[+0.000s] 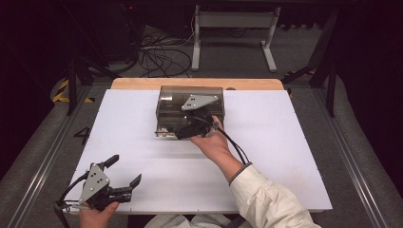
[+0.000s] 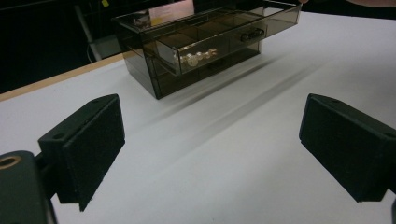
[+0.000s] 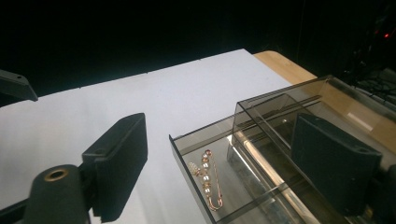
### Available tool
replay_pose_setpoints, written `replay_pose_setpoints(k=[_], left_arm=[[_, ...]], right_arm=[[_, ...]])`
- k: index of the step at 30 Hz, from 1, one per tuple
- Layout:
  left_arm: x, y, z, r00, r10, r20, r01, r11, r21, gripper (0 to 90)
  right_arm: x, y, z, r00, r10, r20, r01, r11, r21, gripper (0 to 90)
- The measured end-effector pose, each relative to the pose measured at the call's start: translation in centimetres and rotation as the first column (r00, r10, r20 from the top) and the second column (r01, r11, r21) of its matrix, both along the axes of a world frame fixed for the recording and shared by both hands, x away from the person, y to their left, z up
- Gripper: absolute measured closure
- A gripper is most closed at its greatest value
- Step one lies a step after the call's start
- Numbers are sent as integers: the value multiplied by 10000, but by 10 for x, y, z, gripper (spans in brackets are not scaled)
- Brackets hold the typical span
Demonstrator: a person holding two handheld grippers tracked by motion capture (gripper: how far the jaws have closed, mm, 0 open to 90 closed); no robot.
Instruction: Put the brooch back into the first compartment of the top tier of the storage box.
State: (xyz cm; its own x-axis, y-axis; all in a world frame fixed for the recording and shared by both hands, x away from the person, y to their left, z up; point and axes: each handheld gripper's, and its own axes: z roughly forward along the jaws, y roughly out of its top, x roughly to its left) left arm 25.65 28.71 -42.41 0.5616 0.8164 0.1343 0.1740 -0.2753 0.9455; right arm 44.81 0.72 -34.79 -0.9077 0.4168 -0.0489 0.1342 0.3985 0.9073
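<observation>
White tabletop: pearl brooch already lies in the open drawer, right gripper above it and left gripper both gape empty, closing the drawer remains.

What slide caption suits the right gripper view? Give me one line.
Open right gripper above a smoked-clear drawer box, its pulled-out drawer holding a pearl-studded gold pin.

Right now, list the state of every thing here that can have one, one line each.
Drawer box: upright on the table, top drawer pulled out.
Pearl brooch: lying flat in the open drawer, untouched.
Left gripper: open, nothing between its jaws, at the table's near edge.
Right gripper: open, holding nothing, above the open drawer.
</observation>
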Motion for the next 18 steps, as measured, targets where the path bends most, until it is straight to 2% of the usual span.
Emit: replay_pose_setpoints(k=[18], left_arm=[[0,1,0,10000,23,-49,-24,9999,-154,75]], right_arm=[[-13,-19,20,9992,-11,405,-4,9993,363,154]])
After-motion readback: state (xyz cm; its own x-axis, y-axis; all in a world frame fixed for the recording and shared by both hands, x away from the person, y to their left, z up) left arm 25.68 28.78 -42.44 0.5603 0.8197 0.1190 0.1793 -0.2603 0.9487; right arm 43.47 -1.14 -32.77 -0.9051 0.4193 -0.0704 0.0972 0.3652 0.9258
